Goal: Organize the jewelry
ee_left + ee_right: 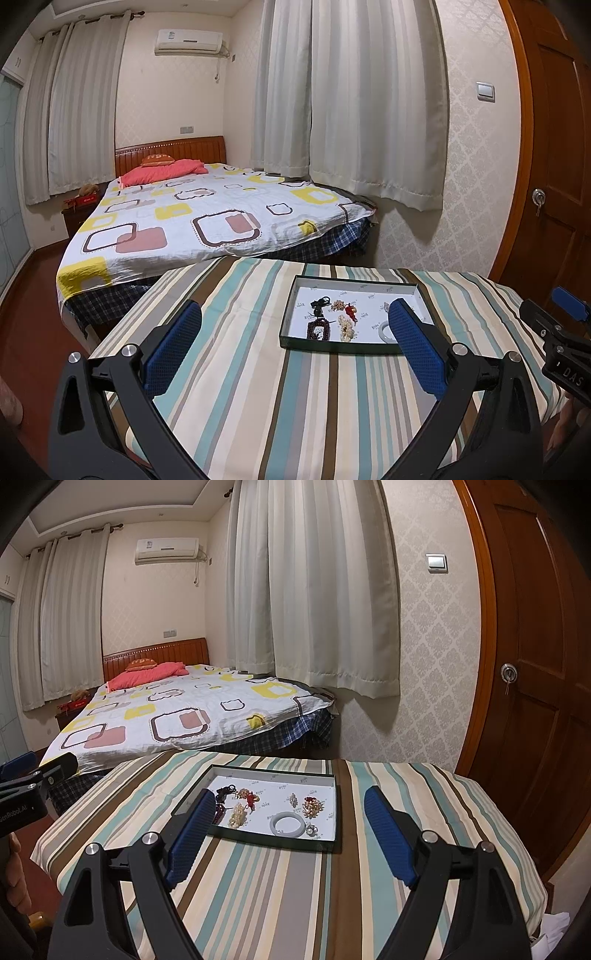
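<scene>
A shallow dark-rimmed tray (332, 349) (273, 843) with a white floor sits on the striped table and holds several jewelry pieces. Among them are a white jade bangle (287, 824), a dark bead bracelet (317, 329), a pearl cluster (236, 815), a red charm (350, 312) and a gold cluster (312, 807). My left gripper (295, 328) is open and empty, above the table just short of the tray. My right gripper (290, 818) is open and empty, its fingers straddling the tray's near edge from above.
The table wears a striped cloth (258, 893). Behind it stands a bed (207, 218) with a patterned sheet. Curtains (314, 590) hang behind, and a wooden door (535, 664) is at the right. The right gripper's body shows in the left wrist view (561, 343).
</scene>
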